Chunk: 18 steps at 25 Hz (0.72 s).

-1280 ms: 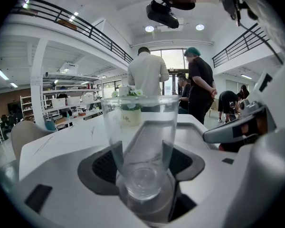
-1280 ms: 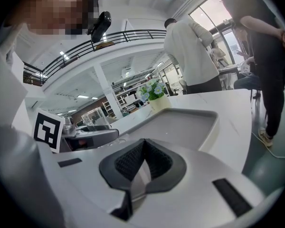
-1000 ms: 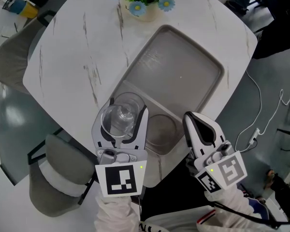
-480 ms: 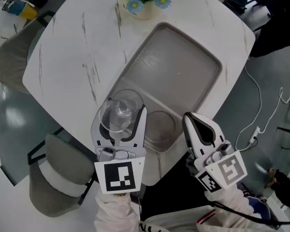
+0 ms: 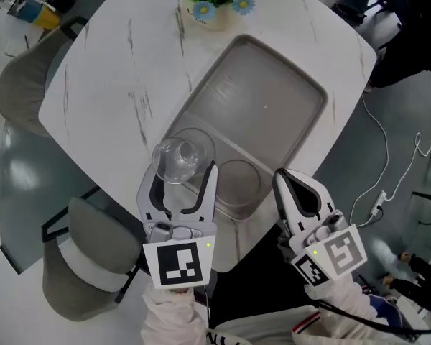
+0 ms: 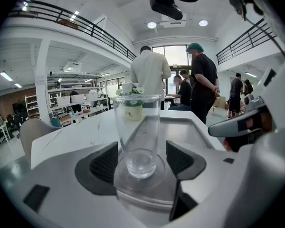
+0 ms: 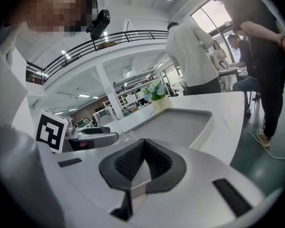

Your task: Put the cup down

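A clear glass cup (image 5: 181, 157) stands upright in the near-left round recess of the grey tray (image 5: 273, 106). My left gripper (image 5: 182, 176) has its jaws on either side of the cup's lower part, and they are opening. In the left gripper view the cup (image 6: 137, 132) stands between the black pads (image 6: 104, 163) with a gap on each side. My right gripper (image 5: 284, 178) hovers off the table's near edge, to the right of the tray. Its pads are pressed together with nothing in them (image 7: 143, 151).
A second round recess (image 5: 238, 182) lies right of the cup. A pot of blue and white flowers (image 5: 212, 2) stands at the far end of the white marble table (image 5: 122, 70). Grey chairs (image 5: 86, 264) sit at the left; a white cable (image 5: 388, 157) trails on the floor at the right. People stand beyond the table.
The left jaws have spread away from the cup. The cup now sits out near the jaw tips instead of deep between them. The right gripper has not moved.
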### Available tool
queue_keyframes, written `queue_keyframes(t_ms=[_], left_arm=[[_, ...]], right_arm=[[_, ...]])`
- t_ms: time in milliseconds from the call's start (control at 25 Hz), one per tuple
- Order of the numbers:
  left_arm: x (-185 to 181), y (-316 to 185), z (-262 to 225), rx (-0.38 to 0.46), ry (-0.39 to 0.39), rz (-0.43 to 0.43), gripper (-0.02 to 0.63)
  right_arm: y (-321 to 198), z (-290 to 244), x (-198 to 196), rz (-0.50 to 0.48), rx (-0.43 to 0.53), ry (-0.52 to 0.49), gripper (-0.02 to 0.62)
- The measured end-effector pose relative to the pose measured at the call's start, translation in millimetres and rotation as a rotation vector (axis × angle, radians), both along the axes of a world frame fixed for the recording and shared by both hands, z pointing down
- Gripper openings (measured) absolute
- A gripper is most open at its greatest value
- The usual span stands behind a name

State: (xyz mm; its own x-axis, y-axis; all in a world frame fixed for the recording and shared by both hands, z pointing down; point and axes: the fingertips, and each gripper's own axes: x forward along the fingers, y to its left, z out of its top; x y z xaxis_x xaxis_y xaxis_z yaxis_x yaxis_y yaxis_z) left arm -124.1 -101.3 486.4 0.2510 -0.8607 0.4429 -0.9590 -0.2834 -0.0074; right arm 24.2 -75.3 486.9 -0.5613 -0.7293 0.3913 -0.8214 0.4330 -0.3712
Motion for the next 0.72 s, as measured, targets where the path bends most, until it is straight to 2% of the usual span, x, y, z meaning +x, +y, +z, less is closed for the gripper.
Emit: queue_keyframes(t_ms=[400,520,720], left_arm=[[-9,31,-20,-0.037,0.027,-0.023,0.305],[-16,45,-44,-0.039,0.017,-0.026,0.305],[-19,56,-98,0.01,0.015,-0.041,0.304]], right_arm=[[9,-35,2,-0.024,0.046,0.006,0.005],[13,-60,-1,-0.044,0.056,0.011,0.005],[11,-117,-6,-0.082,0.124,0.008,0.005]])
